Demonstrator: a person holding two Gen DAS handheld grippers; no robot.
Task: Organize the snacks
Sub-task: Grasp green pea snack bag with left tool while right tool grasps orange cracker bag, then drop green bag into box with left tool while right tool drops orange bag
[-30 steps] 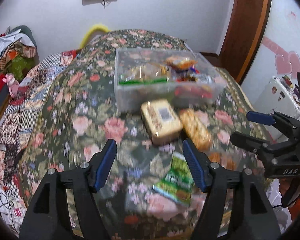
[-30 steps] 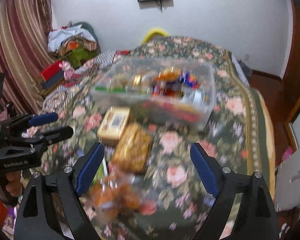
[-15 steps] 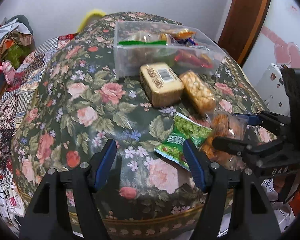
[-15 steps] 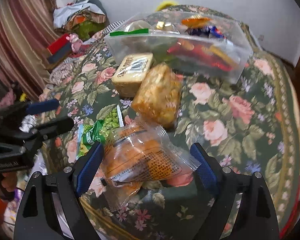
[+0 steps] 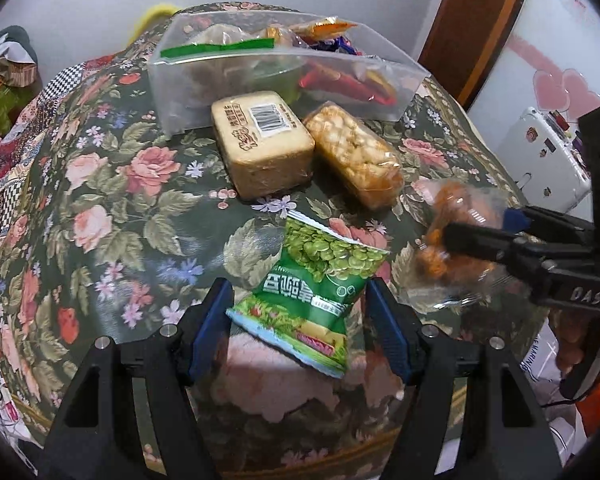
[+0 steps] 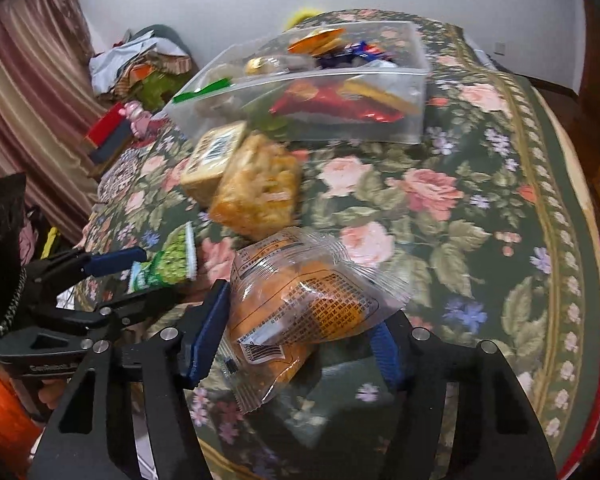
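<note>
A green pea snack bag lies on the floral table between the fingers of my left gripper, which is open around it. A clear bag of orange snacks sits between the fingers of my right gripper, also open around it; the bag also shows in the left wrist view. A clear plastic bin full of snacks stands at the far side. A tan wrapped cake and a puffed rice bar lie in front of the bin.
The table has a dark floral cloth and a rounded front edge. A white appliance stands to the right, a wooden door behind it. Clothes and curtains are piled at the left.
Both grippers have moved down and forward toward the table's near edge. The green bag now lies between my left fingers and the orange snack bag between my right fingers.
</note>
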